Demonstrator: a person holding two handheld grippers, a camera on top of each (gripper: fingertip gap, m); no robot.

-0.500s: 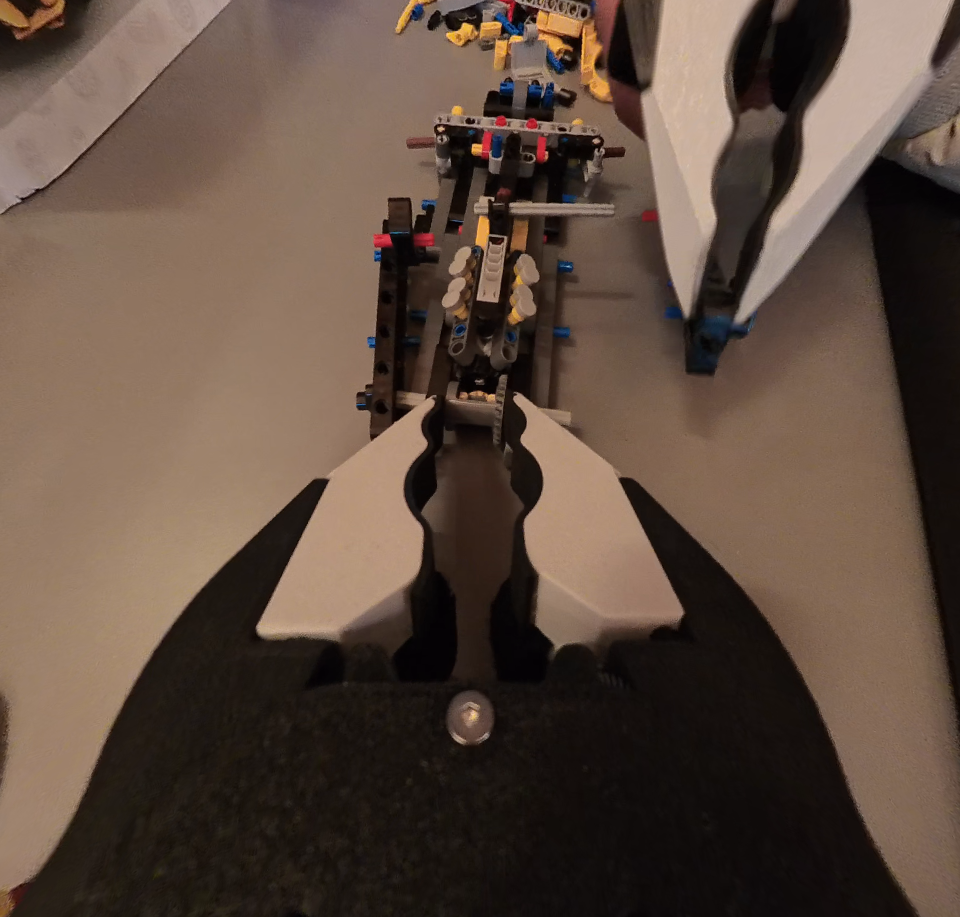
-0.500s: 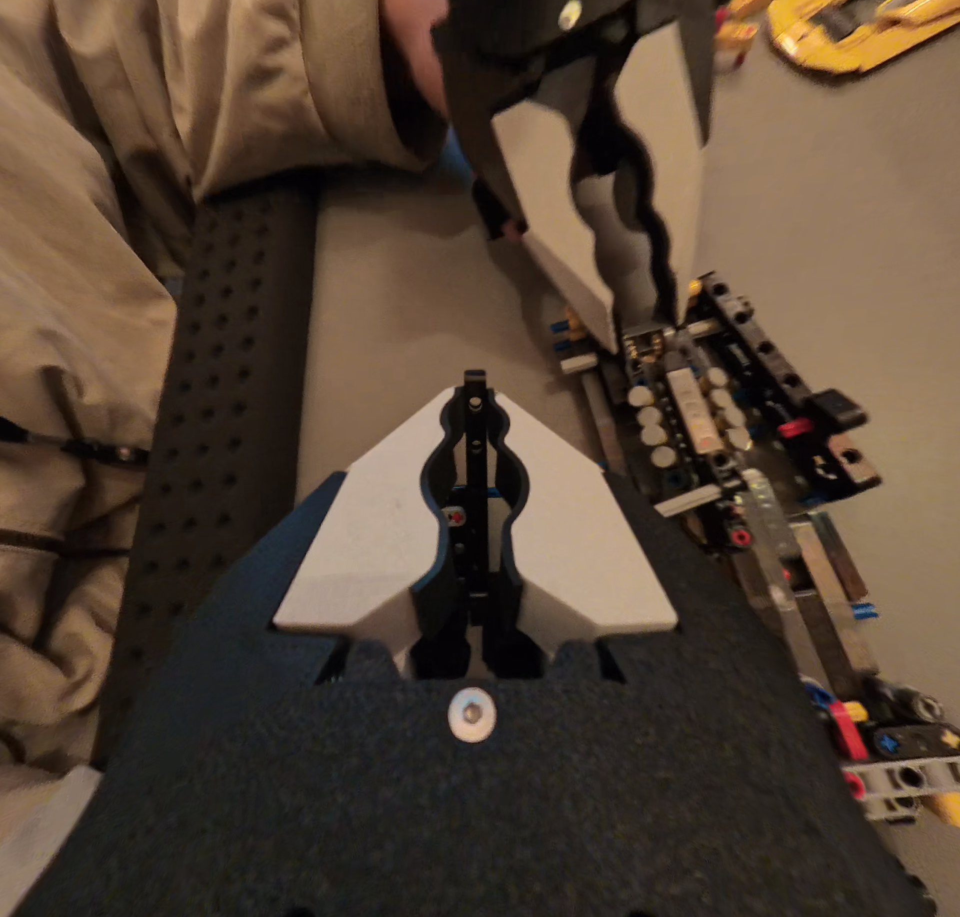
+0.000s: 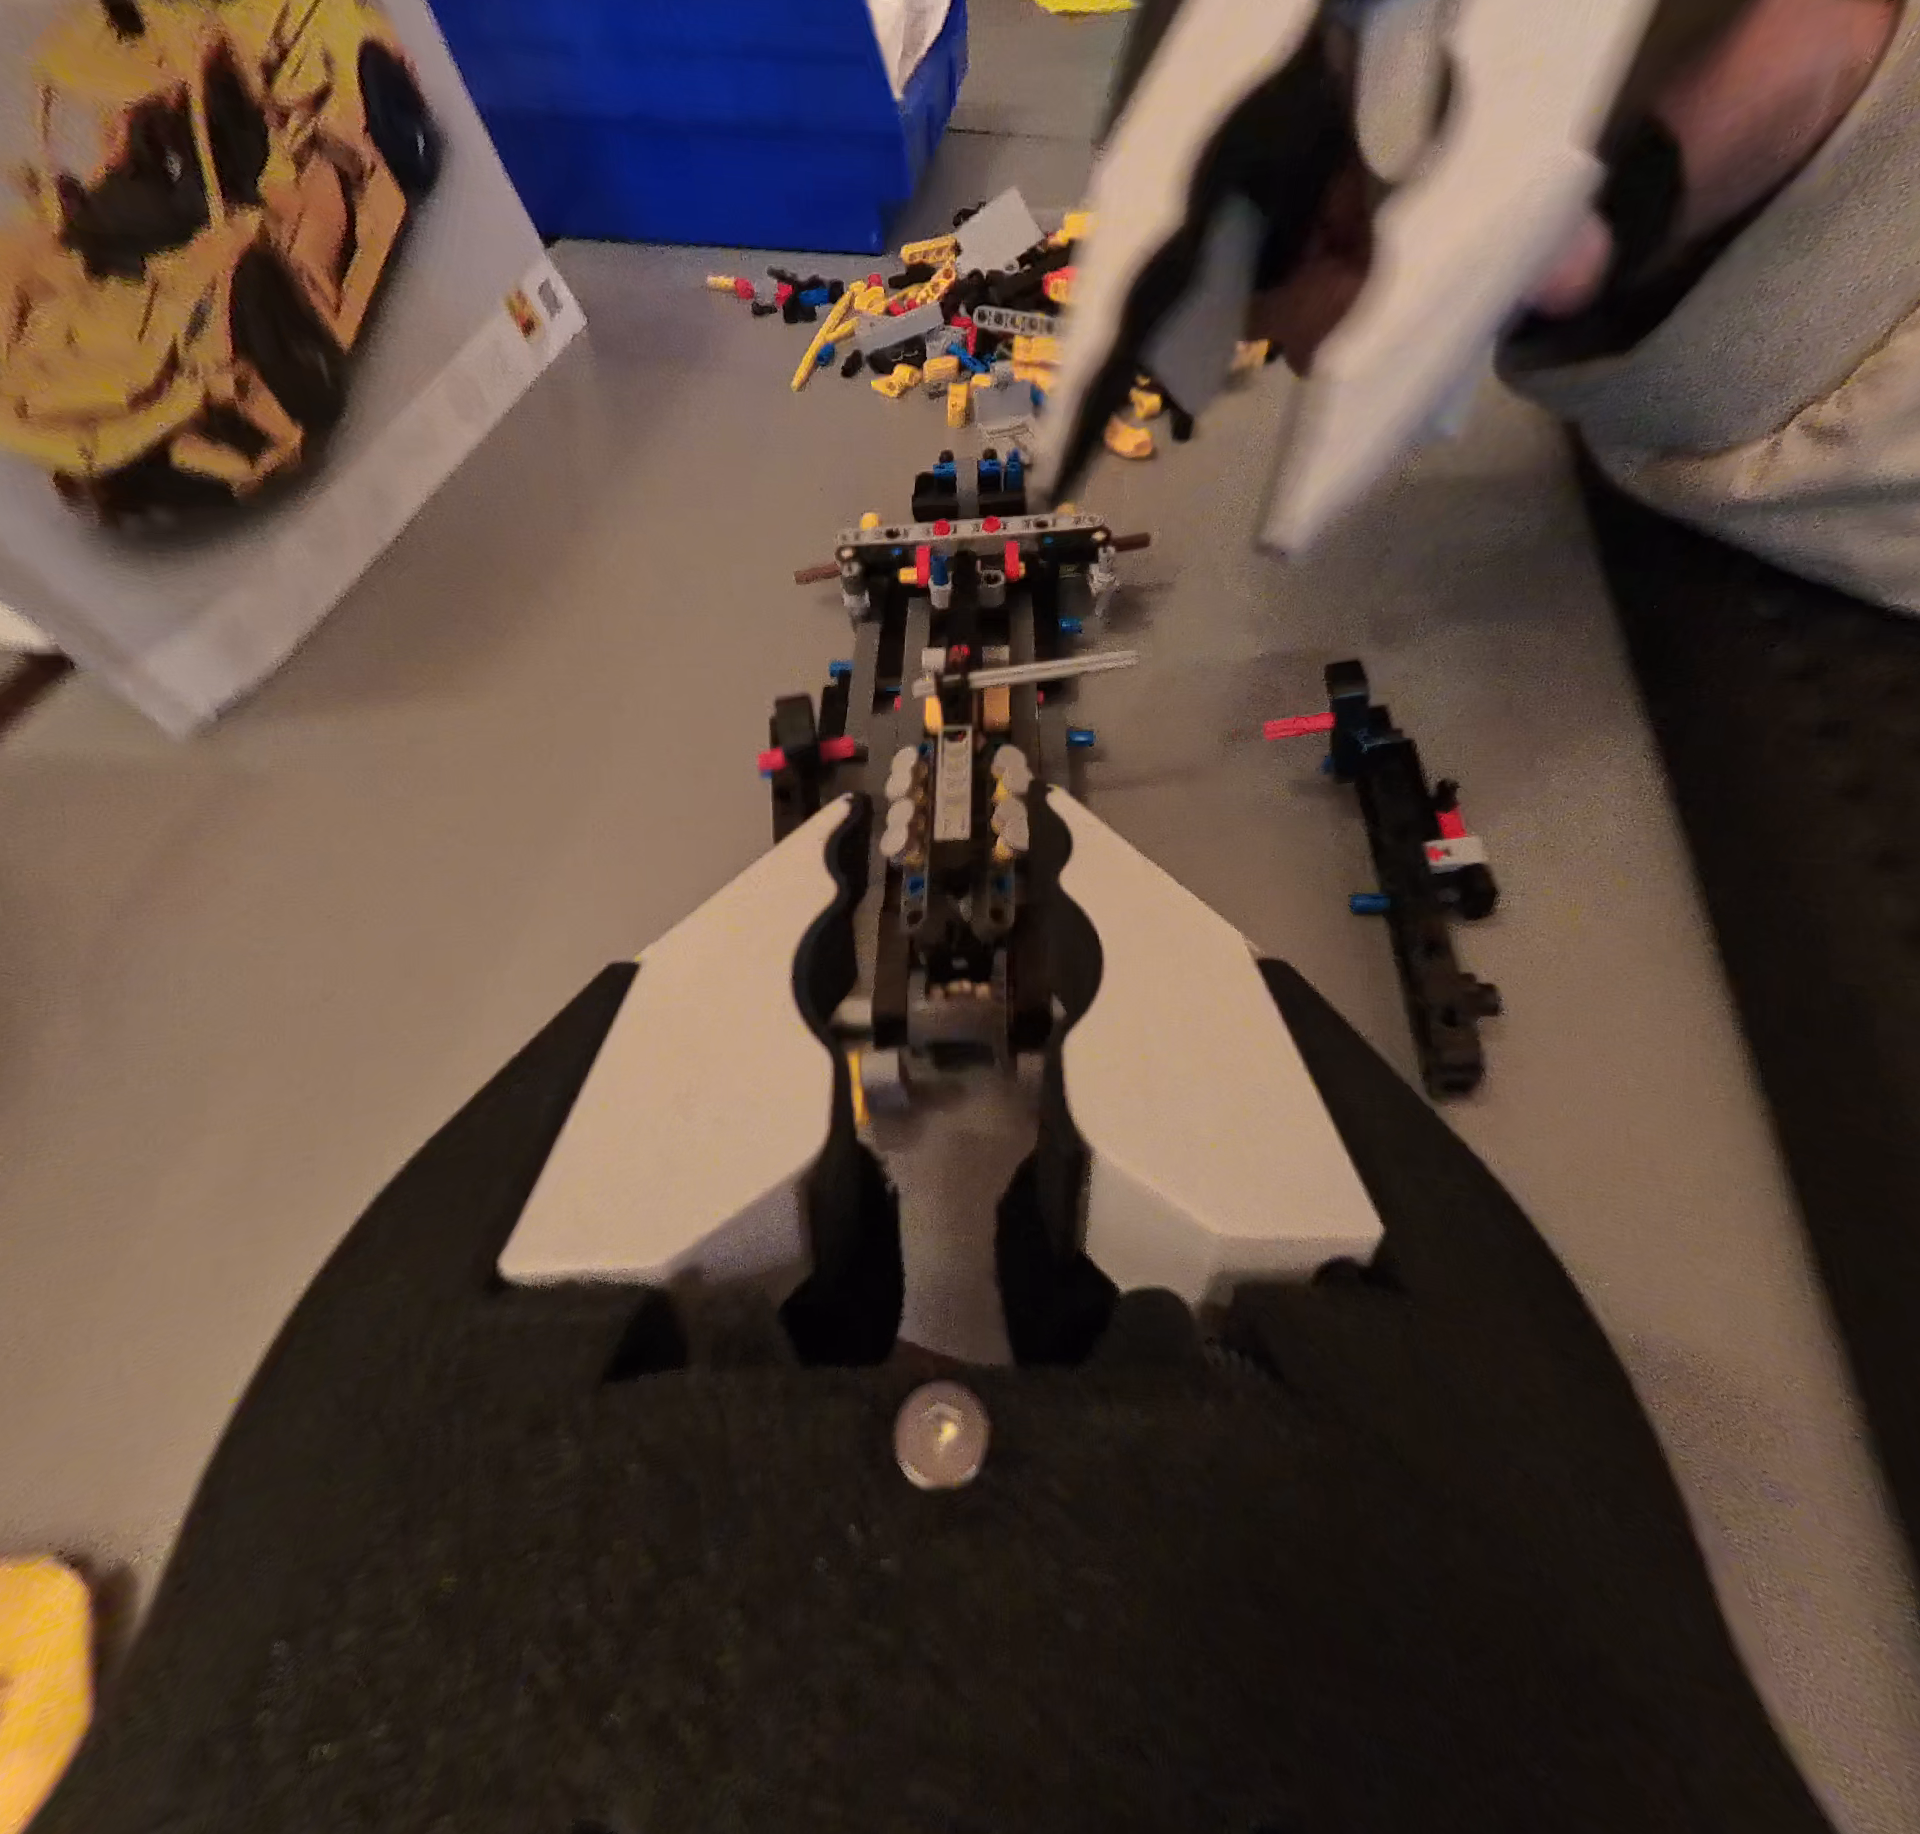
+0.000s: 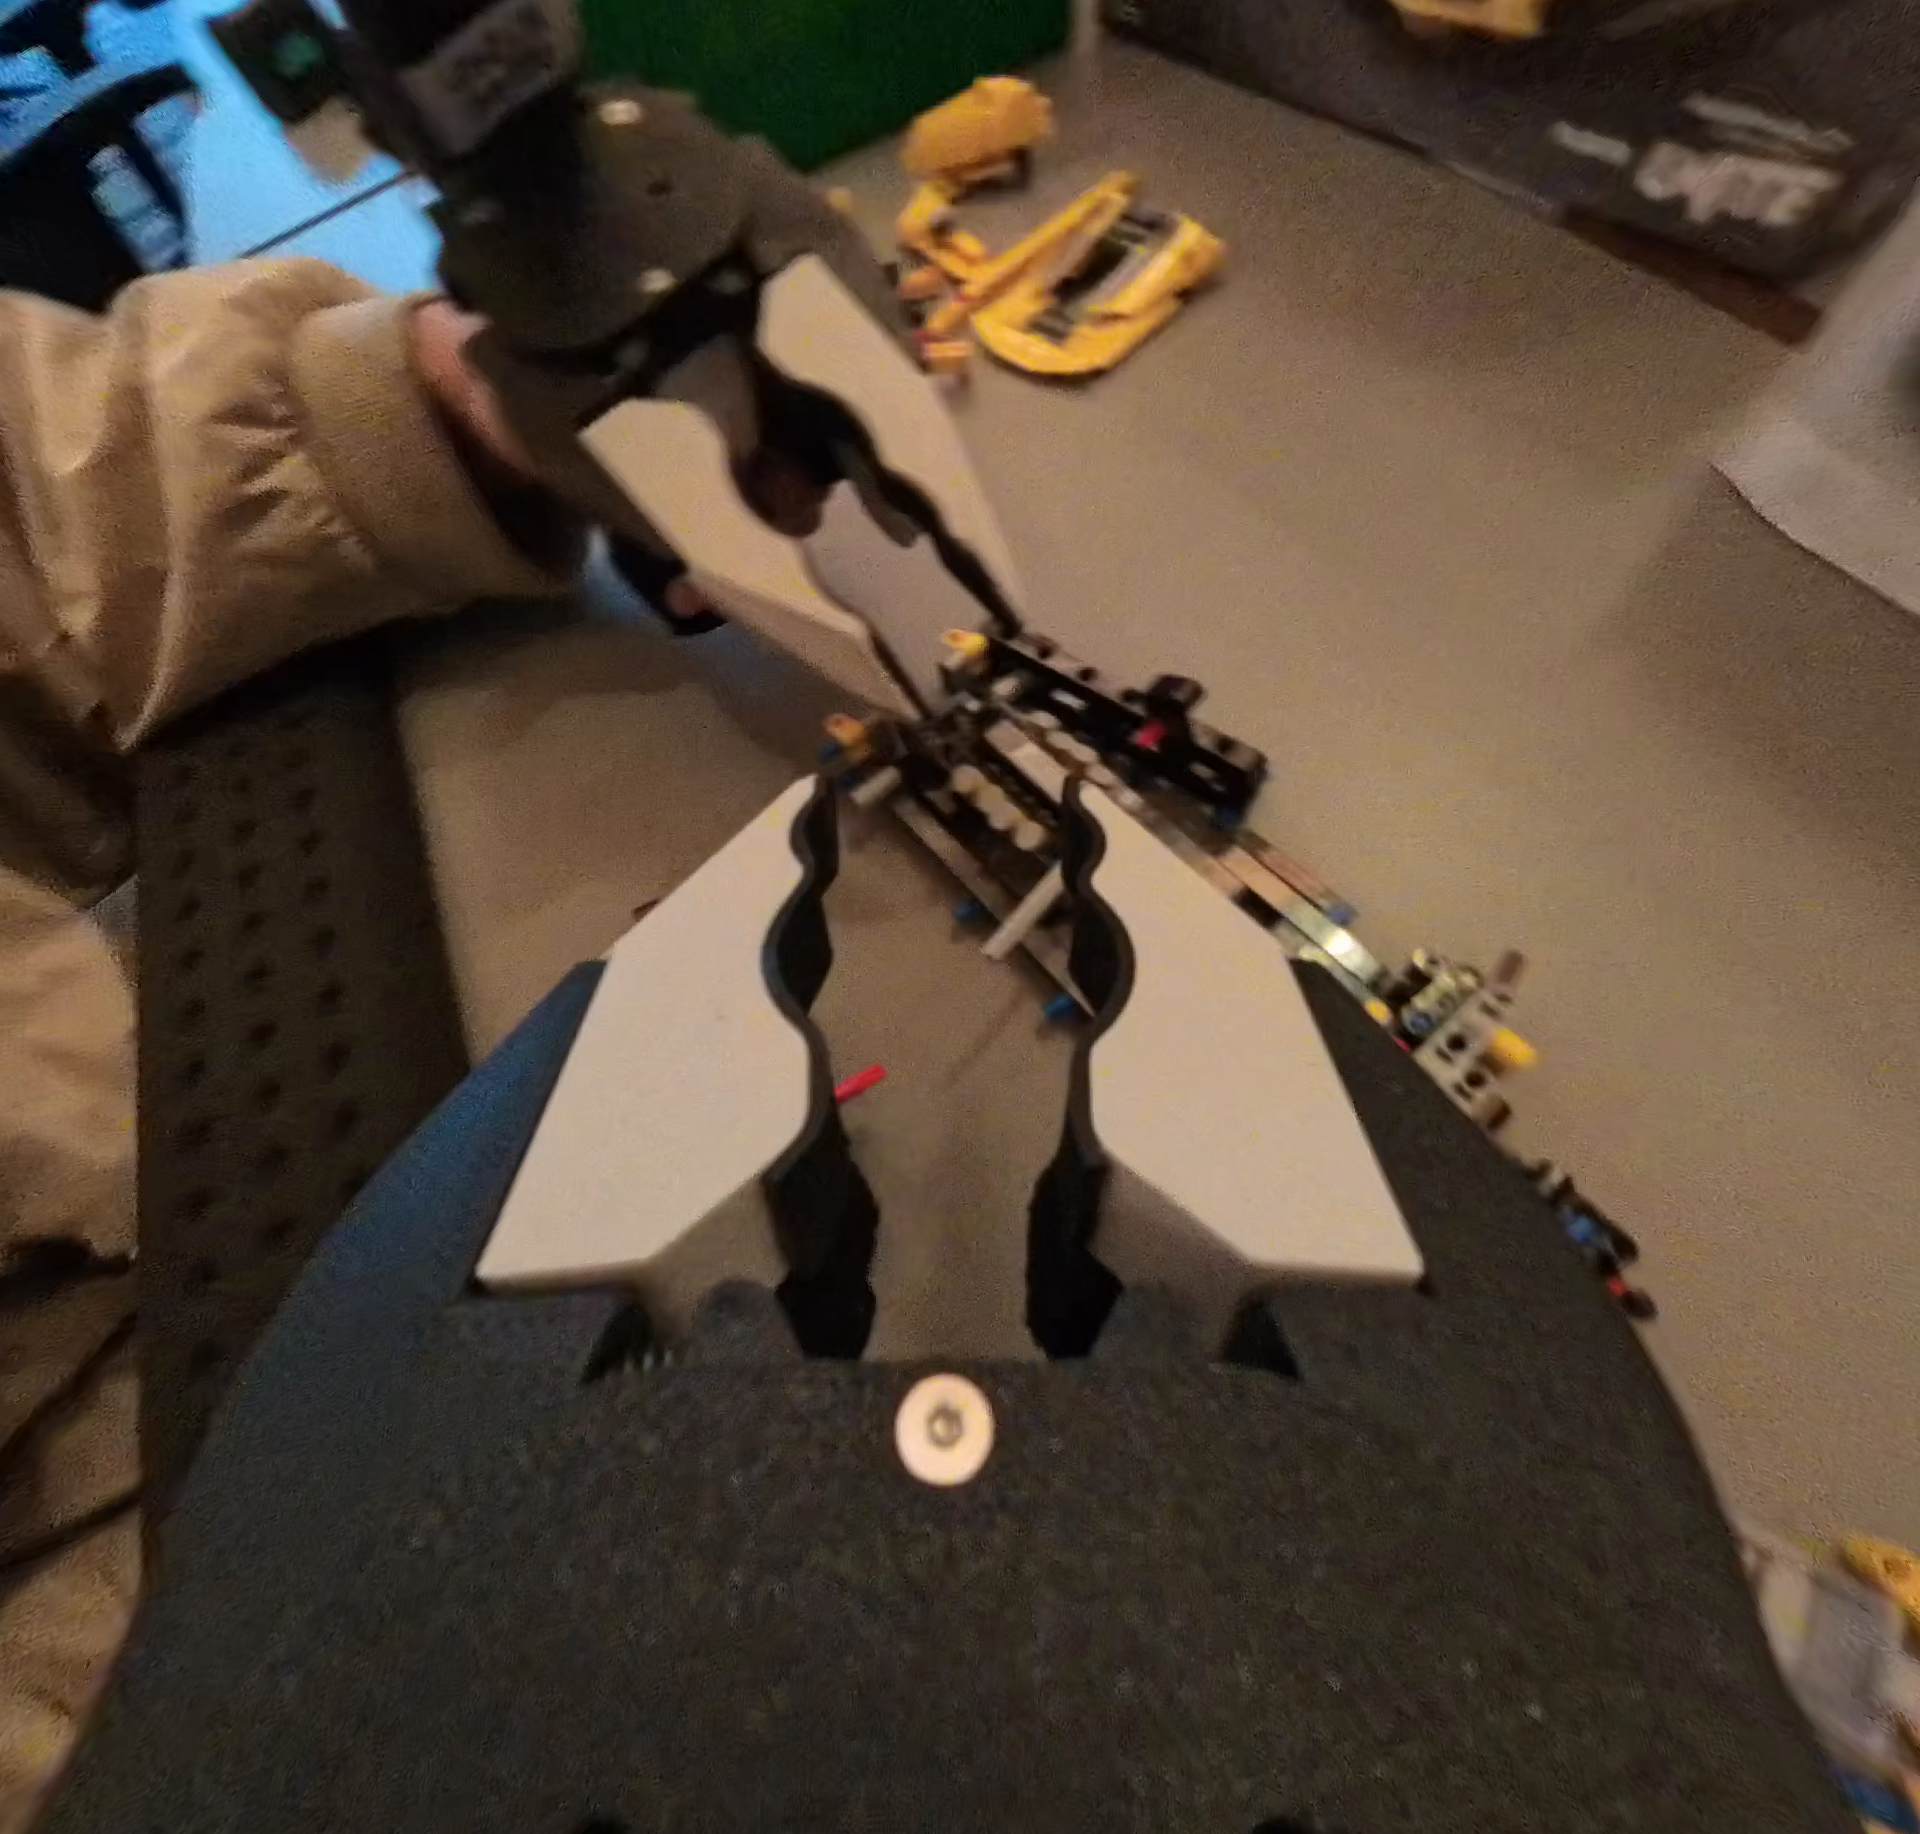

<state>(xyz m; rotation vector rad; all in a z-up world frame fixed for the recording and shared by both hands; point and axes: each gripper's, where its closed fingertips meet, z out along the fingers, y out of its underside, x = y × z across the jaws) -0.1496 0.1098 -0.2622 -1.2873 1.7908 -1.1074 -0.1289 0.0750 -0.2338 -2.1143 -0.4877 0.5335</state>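
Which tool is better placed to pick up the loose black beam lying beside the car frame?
Right. The right tool is open and empty, on the same side of the frame as the black beam. The left tool has its fingers either side of the frame's near end.

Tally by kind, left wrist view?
Grippers: 2, left gripper, right gripper
Brick assemblies: 2, chassis, black beam
Blue bin: 1
Picture box: 1
Loose-parts pile: 1
Total: 7

Matt grey table (image 3: 364, 953); plastic brick chassis (image 3: 951, 818); rough-textured black hand-held gripper (image 3: 951, 818) body.
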